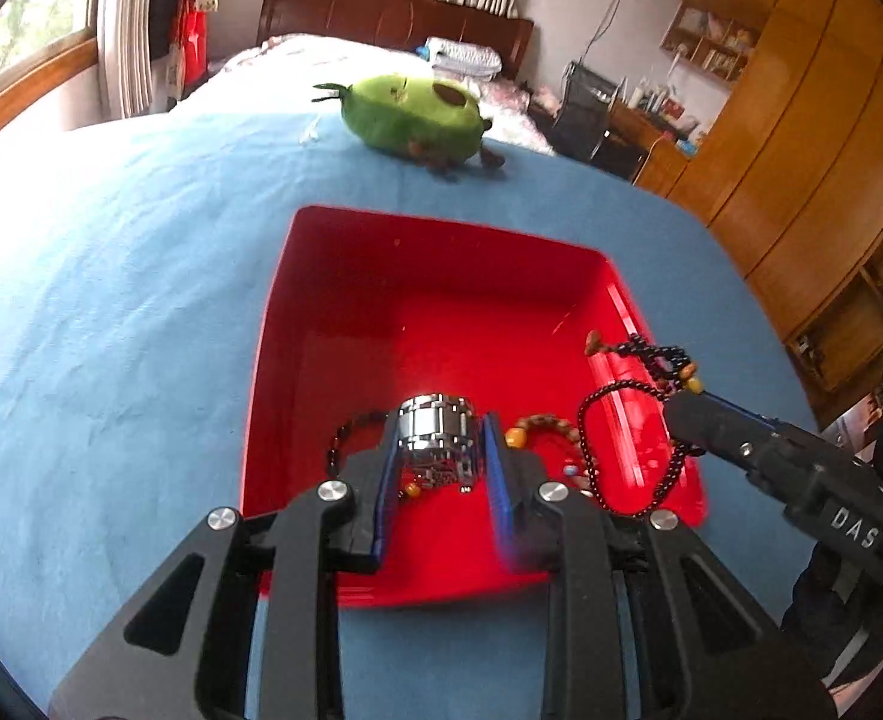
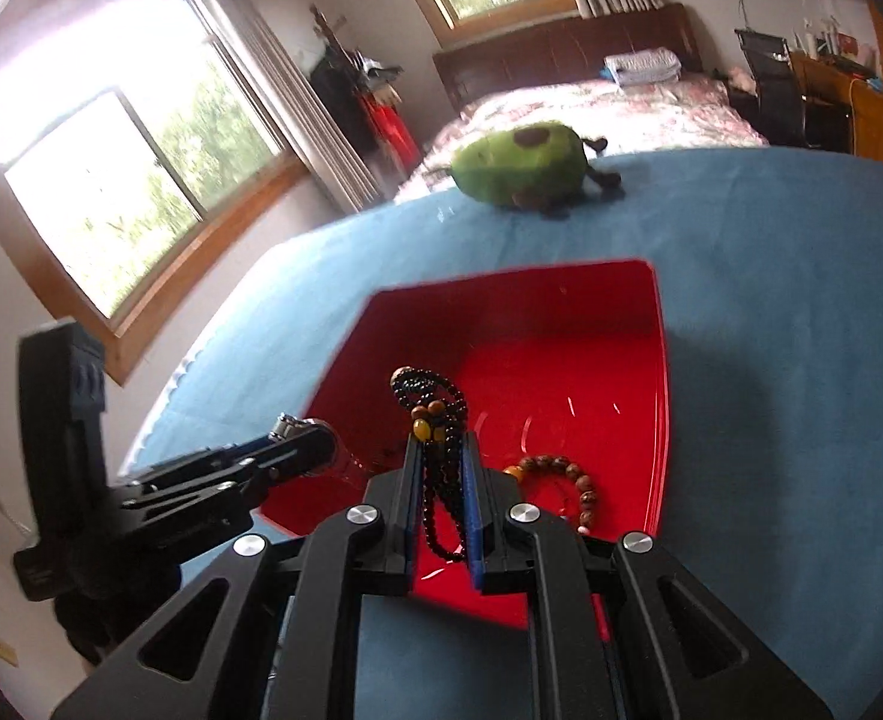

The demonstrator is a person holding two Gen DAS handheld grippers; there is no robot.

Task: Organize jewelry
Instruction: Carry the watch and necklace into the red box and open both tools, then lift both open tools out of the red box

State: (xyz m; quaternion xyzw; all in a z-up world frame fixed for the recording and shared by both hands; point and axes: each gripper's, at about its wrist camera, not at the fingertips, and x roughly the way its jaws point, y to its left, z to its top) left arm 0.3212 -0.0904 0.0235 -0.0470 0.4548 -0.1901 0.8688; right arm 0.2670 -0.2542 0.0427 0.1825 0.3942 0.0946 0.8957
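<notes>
A red tray (image 1: 441, 240) sits on a blue cloth; it also shows in the right wrist view (image 2: 660, 360). My left gripper (image 1: 438, 438) is shut on a silver metal watch (image 1: 435, 429) and holds it over the tray's near end. My right gripper (image 2: 441, 450) is shut on a black bead necklace (image 2: 435, 396) that hangs over the tray; from the left wrist view that necklace (image 1: 621, 414) dangles at the tray's right side. A brown bead bracelet (image 2: 567, 477) lies in the tray, and it also shows in the left wrist view (image 1: 540, 426). A dark bead bracelet (image 1: 345, 435) lies behind the left finger.
A green avocado plush (image 1: 417, 114) lies on the blue cloth (image 1: 111, 300) beyond the tray, with small dark items (image 1: 441, 159) beside it. A bed (image 2: 591, 102), windows, a desk with a chair (image 1: 591, 108) and wooden cabinets (image 1: 801, 120) surround the table.
</notes>
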